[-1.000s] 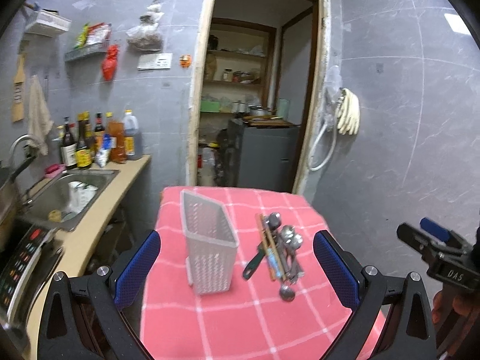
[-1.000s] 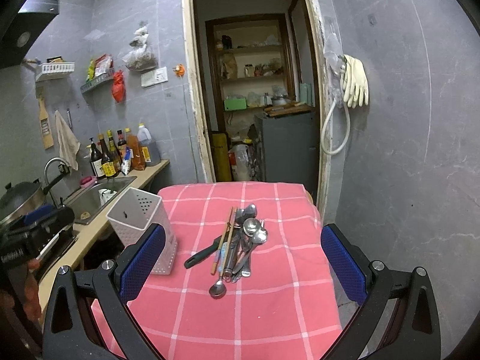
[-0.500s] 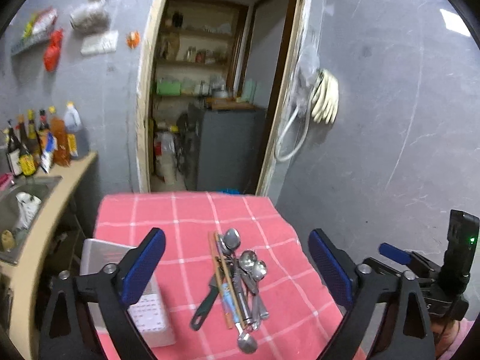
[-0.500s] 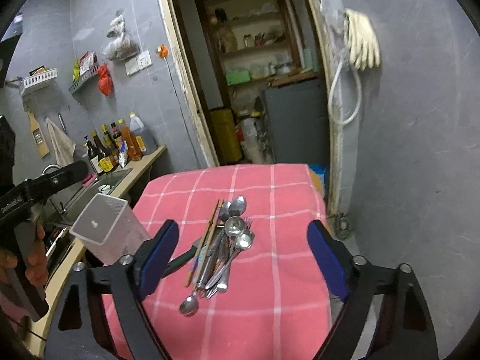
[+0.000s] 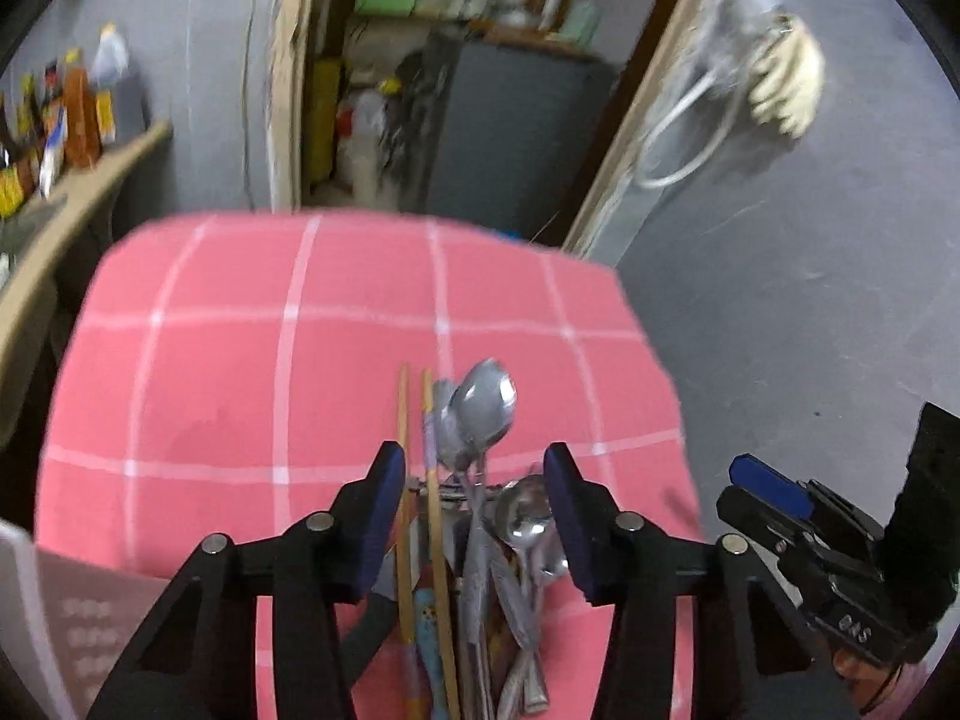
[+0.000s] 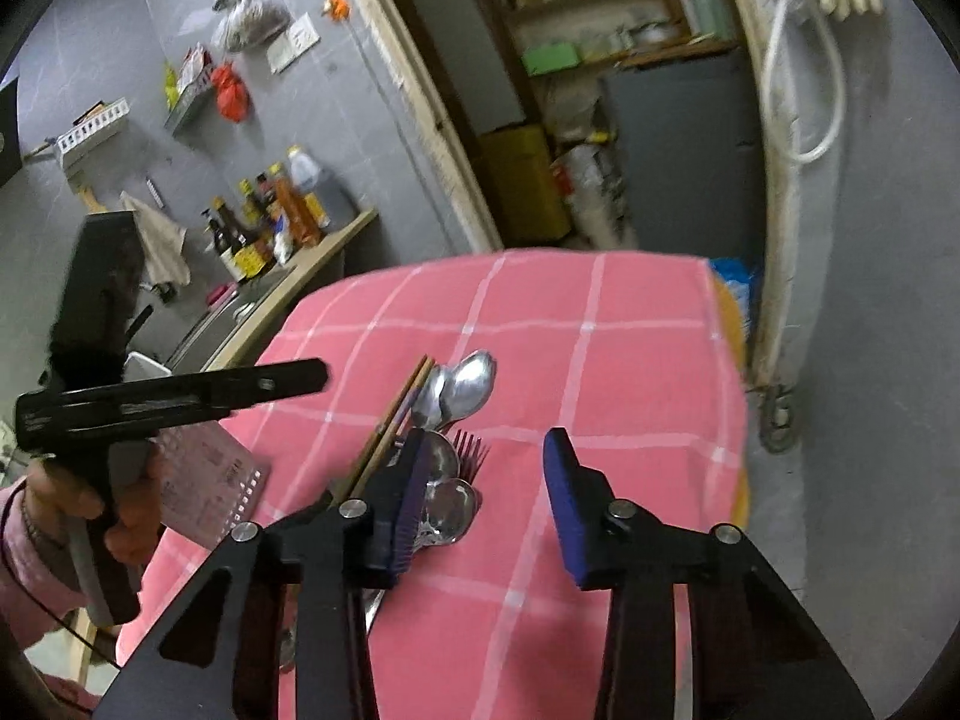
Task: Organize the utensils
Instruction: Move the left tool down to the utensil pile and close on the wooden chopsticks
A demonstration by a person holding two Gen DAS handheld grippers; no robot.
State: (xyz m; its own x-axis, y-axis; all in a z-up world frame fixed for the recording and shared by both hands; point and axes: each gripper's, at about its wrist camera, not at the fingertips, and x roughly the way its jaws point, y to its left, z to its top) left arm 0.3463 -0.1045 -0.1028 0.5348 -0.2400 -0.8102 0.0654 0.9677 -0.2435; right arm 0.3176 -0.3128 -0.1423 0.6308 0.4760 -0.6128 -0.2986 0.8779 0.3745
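Now, utensils (image 5: 474,516) between closing (left) jaws

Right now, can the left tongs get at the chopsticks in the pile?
Probably yes. The left tongs are closing right over the utensil pile, with the chopsticks between the blue pads; nothing covers them, but spoons lie alongside and may get caught too.

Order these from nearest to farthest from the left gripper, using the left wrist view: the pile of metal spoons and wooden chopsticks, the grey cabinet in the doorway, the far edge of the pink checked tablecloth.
1. Pile of metal spoons and wooden chopsticks, between the closing jaws of the left gripper.
2. Far edge of the pink checked tablecloth, straight ahead.
3. Grey cabinet, beyond, inside the doorway.
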